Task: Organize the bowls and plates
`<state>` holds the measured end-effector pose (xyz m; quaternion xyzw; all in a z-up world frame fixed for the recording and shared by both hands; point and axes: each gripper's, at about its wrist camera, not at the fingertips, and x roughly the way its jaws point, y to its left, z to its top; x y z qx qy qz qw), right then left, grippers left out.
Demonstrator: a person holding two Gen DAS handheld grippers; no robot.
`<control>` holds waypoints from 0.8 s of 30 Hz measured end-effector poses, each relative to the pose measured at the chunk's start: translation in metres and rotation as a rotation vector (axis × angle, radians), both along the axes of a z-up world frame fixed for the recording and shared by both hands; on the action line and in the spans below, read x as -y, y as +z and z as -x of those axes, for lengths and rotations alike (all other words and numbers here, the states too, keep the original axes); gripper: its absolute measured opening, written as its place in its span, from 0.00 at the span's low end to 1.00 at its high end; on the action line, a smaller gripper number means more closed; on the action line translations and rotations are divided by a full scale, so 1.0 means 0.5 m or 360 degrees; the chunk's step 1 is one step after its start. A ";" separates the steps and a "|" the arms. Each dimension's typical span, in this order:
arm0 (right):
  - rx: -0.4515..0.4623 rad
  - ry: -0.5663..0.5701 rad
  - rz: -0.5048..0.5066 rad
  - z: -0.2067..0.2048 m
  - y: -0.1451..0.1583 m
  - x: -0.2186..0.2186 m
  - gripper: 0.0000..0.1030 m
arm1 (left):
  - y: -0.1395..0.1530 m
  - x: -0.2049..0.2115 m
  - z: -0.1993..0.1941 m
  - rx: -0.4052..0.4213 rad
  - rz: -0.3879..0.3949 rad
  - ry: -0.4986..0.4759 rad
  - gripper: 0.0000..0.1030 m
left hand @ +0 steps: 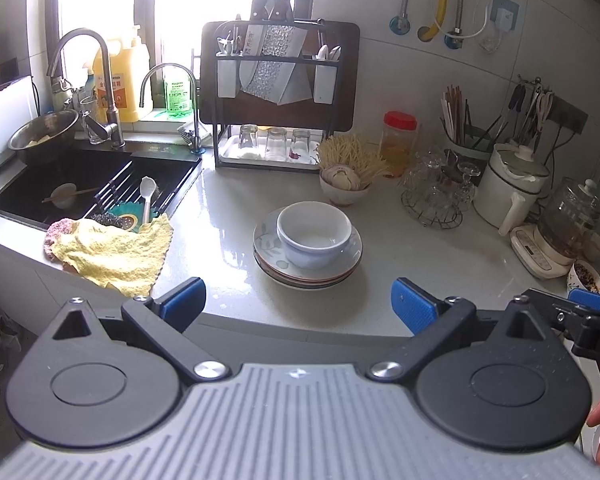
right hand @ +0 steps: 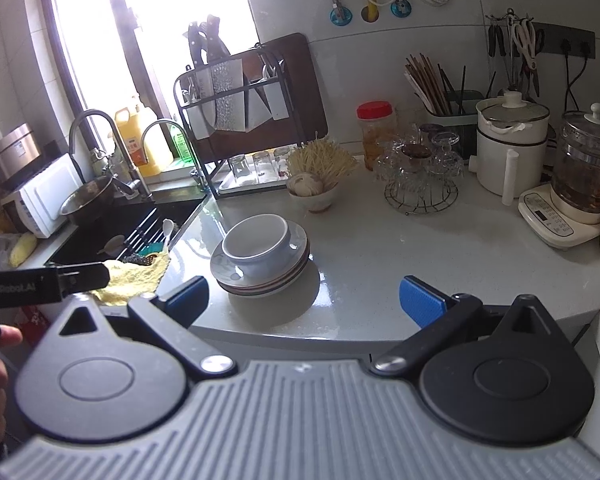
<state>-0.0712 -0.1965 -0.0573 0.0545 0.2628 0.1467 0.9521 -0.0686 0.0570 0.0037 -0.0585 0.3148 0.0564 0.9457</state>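
A white bowl [left hand: 315, 236] sits empty on a stack of plates [left hand: 308, 264] in the middle of the tabletop [left hand: 420, 256]. Only the right wrist view shows a microwave [right hand: 40, 196] at far left. The sink [left hand: 92, 184] holds a small bowl with chopsticks. The left gripper [left hand: 298, 300] and the right gripper [right hand: 304, 300] hold their fingers wide apart, near the tabletop edge.

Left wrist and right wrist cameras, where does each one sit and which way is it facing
Left wrist: sits behind the open left gripper, facing the bowl on stacked plates; the right gripper pokes in at right.
Right wrist: sits behind the open right gripper, facing the same counter; the left gripper's body shows at left.
Shared: bowl, plates, sink, knife rack.
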 end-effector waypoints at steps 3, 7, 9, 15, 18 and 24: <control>-0.0009 -0.0001 -0.0011 0.000 -0.001 0.002 1.00 | -0.005 0.009 0.006 -0.0022 0.0005 -0.0003 0.98; 0.0000 0.0015 -0.0001 0.001 -0.003 -0.002 1.00 | -0.008 0.013 0.016 -0.0035 -0.0005 0.0007 0.98; -0.0013 0.0027 -0.0008 -0.002 -0.006 -0.003 1.00 | -0.007 0.011 0.019 -0.0034 -0.0010 0.0020 0.98; -0.0024 0.0037 0.0000 -0.009 -0.013 -0.006 1.00 | -0.002 0.007 0.011 -0.0025 -0.0036 0.0028 0.99; -0.0025 0.0031 0.0016 -0.011 -0.015 -0.003 1.00 | -0.002 0.009 0.006 -0.0017 -0.0034 0.0019 0.99; -0.0024 0.0022 0.0036 -0.012 -0.013 0.001 1.00 | -0.004 0.018 -0.007 -0.0024 -0.0040 -0.0007 0.99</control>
